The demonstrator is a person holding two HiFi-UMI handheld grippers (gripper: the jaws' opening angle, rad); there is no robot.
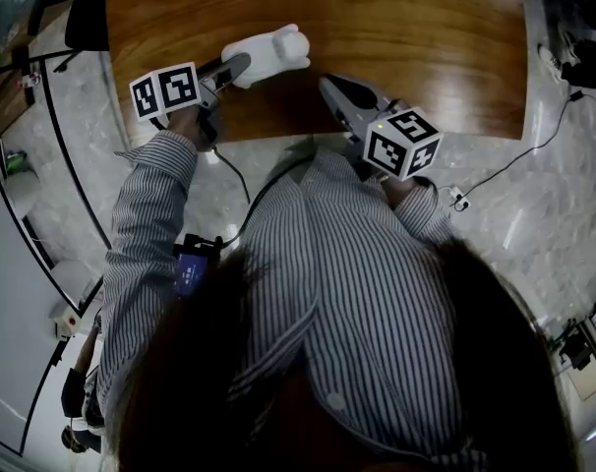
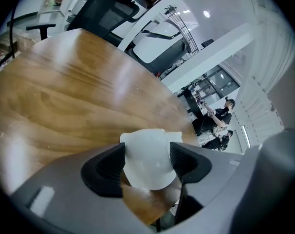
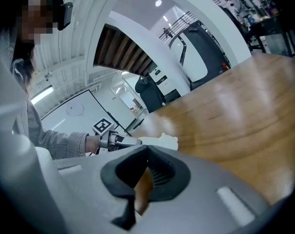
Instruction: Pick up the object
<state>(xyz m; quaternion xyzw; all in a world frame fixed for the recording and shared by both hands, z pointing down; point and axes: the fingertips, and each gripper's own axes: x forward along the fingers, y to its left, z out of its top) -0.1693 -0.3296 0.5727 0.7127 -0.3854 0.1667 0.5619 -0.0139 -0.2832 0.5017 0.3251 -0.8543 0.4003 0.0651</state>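
I held the left hand-held gripper spread wide around the matte white, rounded lumpy object, which lay on the brown wooden desk near its front edge, so the pads could squeeze it. My right hand-held gripper, pressed together and empty, hovered over that same edge, out of the way.

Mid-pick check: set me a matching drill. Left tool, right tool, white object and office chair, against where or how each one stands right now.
Column one:
1. left tool
2. right tool
3. white object
4. black office chair

Column two:
A. jaws together, nothing between them
B. beyond the far side of the wooden table
C. jaws wide apart, one on each side of the white object
D. lying on the wooden table

Pairs: 1-C, 2-A, 3-D, 4-B
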